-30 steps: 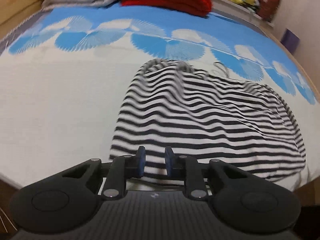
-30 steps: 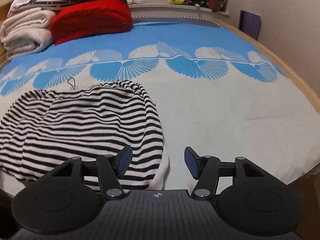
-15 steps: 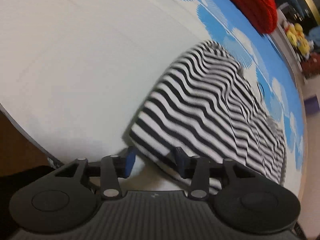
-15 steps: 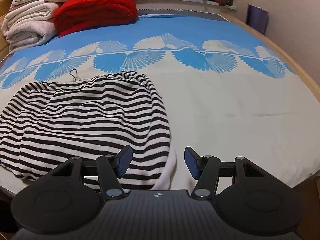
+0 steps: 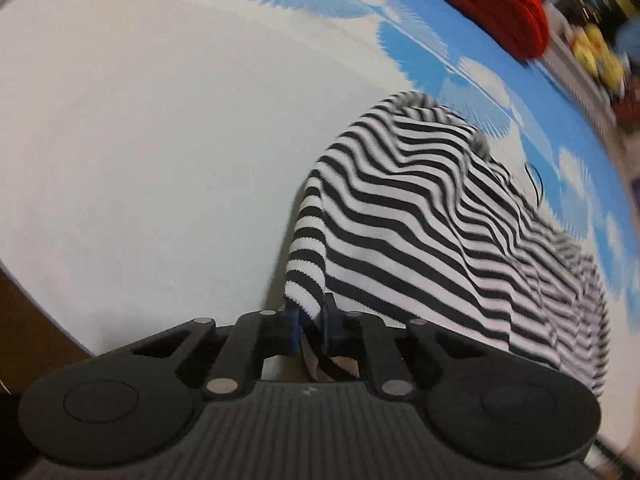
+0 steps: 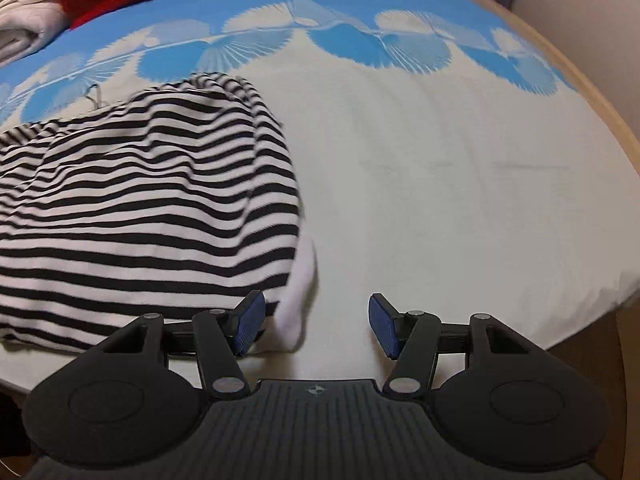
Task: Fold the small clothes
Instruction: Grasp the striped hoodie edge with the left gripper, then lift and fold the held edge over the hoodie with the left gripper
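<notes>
A black-and-white striped garment (image 5: 440, 216) lies crumpled on the white and blue bedspread (image 5: 140, 140). My left gripper (image 5: 312, 326) is shut on the garment's near left corner and lifts that edge slightly. In the right wrist view the same garment (image 6: 140, 200) fills the left half, with a white hem (image 6: 298, 300) at its near right corner. My right gripper (image 6: 316, 328) is open, and the white hem lies between its fingers, close to the left one.
A red folded knit (image 5: 480, 4) and white folded towels (image 6: 24, 28) lie at the far side of the bed. Plush toys (image 5: 600, 52) sit on a ledge beyond. The bed's wooden edge (image 6: 592, 92) curves along the right.
My left gripper swung to the garment's left corner, opened, then shut on that corner. My right gripper stayed open and moved forward to the white hem.
</notes>
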{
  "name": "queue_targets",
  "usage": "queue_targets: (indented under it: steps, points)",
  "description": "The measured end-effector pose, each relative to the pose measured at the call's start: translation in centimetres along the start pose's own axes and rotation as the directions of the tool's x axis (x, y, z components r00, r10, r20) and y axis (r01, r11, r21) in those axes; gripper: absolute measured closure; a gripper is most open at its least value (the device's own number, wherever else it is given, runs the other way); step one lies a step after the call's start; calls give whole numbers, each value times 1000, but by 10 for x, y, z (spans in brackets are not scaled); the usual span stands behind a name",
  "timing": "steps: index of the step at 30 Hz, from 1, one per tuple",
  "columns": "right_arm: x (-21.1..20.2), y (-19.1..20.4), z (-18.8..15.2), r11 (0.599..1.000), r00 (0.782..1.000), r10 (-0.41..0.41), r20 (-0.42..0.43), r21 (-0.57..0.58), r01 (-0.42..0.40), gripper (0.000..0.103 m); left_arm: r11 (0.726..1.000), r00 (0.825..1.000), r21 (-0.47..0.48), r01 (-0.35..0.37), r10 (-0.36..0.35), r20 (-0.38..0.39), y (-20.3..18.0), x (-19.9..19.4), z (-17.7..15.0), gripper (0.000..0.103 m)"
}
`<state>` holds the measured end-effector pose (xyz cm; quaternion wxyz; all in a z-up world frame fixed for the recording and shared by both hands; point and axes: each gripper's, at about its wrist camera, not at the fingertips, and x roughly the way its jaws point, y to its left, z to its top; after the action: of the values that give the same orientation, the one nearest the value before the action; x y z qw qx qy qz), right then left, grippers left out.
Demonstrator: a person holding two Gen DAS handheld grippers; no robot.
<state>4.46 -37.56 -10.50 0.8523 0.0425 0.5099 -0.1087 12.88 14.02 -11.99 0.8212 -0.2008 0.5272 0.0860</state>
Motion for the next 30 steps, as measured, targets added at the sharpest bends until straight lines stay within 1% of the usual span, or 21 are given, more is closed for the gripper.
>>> queue_targets:
  steps: [4,6,8,9,11,12,13,14,16,17,18,19,20,21,22,23,24,25,26,27,30]
  points:
    - [-4,-17,9,994,1000,5,13,109,-6,44,998,996,55,-7,2,86,-33,-37,10,94]
    - [-9,-28,13,987,999,-2,40,163,-4,44,990,988,138,13,-33,148,-74,-61,14,94]
    - [-15,-39,18,981,997,-24,71,195,10,44,960,972,277,45,-106,210,-132,-87,10,95]
    - [-18,-45,20,977,996,-31,85,211,13,44,935,961,348,65,-153,231,-163,-99,4,95]
    - [-24,-60,23,966,993,-35,110,259,5,44,874,940,473,112,-247,235,-221,-115,-15,95]
    - [-26,-69,23,959,992,-39,119,284,4,44,836,930,531,141,-295,217,-250,-120,-30,95]
    - [-28,-77,23,951,991,-48,126,309,7,44,792,921,585,173,-340,188,-277,-121,-48,95]
    - [-30,-85,22,944,990,-59,131,331,12,44,741,912,638,212,-384,144,-304,-120,-69,95]
    - [-32,-99,19,931,987,-92,133,364,37,44,651,896,706,278,-440,53,-343,-108,-106,95]
    - [-33,-105,17,925,986,-105,130,378,48,44,600,891,738,310,-454,-5,-359,-98,-125,93]
    - [-33,-111,15,919,986,-110,127,391,52,44,543,892,767,342,-444,-83,-375,-84,-144,91]
    - [-32,-117,14,913,986,-108,124,404,49,44,517,899,780,354,-416,-133,-385,-72,-156,88]
    - [-32,-122,13,908,988,-100,121,416,41,44,503,908,788,356,-386,-165,-391,-61,-166,87]
    - [-31,-126,12,904,989,-90,119,426,31,44,502,912,790,352,-373,-169,-392,-57,-169,86]
    - [-31,-129,11,901,990,-79,118,434,20,44,507,908,784,358,-384,-167,-388,-58,-167,83]
    - [-31,-131,10,897,991,-65,120,441,5,44,515,897,770,377,-409,-166,-381,-62,-160,78]
    - [-30,-133,11,895,991,-49,123,446,-11,44,531,886,749,396,-434,-160,-371,-65,-148,76]
    - [-30,-134,11,892,991,-33,128,450,-28,44,548,883,735,399,-445,-148,-362,-69,-135,74]
    - [-30,-135,11,890,991,-16,131,454,-46,44,568,887,726,388,-445,-126,-348,-73,-122,74]
    - [-30,-135,12,883,991,5,137,464,-69,44,583,895,725,368,-434,-104,-338,-76,-110,74]
    - [-32,-130,17,863,982,79,172,481,-154,44,613,922,734,293,-383,-49,-300,-80,-84,74]
